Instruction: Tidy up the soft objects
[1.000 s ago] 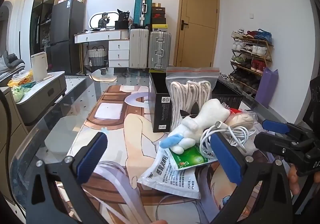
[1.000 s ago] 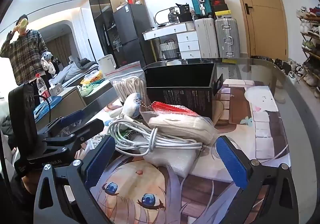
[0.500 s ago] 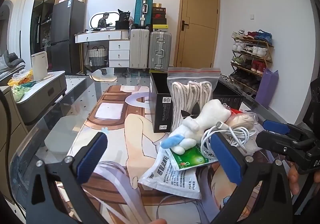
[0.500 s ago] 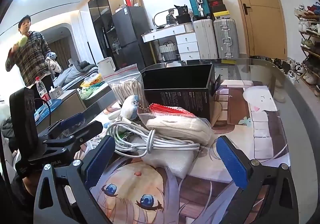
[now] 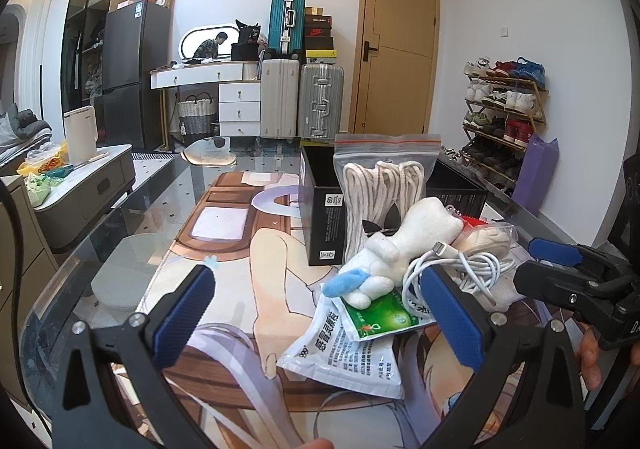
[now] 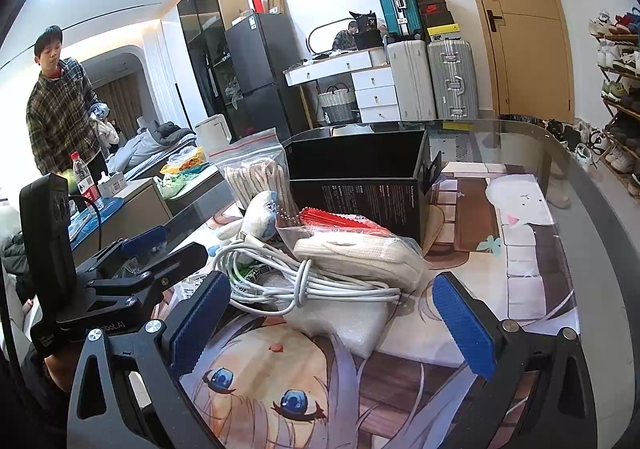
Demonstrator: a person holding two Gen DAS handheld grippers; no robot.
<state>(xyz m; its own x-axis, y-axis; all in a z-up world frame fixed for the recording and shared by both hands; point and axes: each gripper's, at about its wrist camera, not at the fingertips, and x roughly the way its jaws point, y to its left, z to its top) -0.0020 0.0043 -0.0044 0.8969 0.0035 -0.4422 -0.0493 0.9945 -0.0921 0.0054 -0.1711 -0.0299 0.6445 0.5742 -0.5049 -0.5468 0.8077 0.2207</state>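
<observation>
A pile of soft things lies on the printed mat (image 5: 248, 289). It holds a white plush toy (image 5: 400, 245), a coiled white cable (image 5: 460, 269), a green sachet (image 5: 380, 319) and a white medicine packet (image 5: 348, 357). A zip bag of white rope (image 5: 384, 185) leans on an open black box (image 5: 320, 205). My left gripper (image 5: 318, 313) is open just short of the pile. My right gripper (image 6: 332, 325) is open too, in front of the cable (image 6: 304, 281), a bagged cream cloth (image 6: 360, 257) and a white foam block (image 6: 344, 323). Neither holds anything.
The black box (image 6: 360, 177) stands behind the pile on the glass table (image 6: 592, 209). Each gripper shows in the other's view: the right one (image 5: 540, 267), the left one (image 6: 168, 247). A person (image 6: 60, 105) stands at the far left by a side cabinet (image 5: 88, 185).
Both grippers have barely moved and stay open. The person in the background has lowered an arm and turned toward the cabinet.
</observation>
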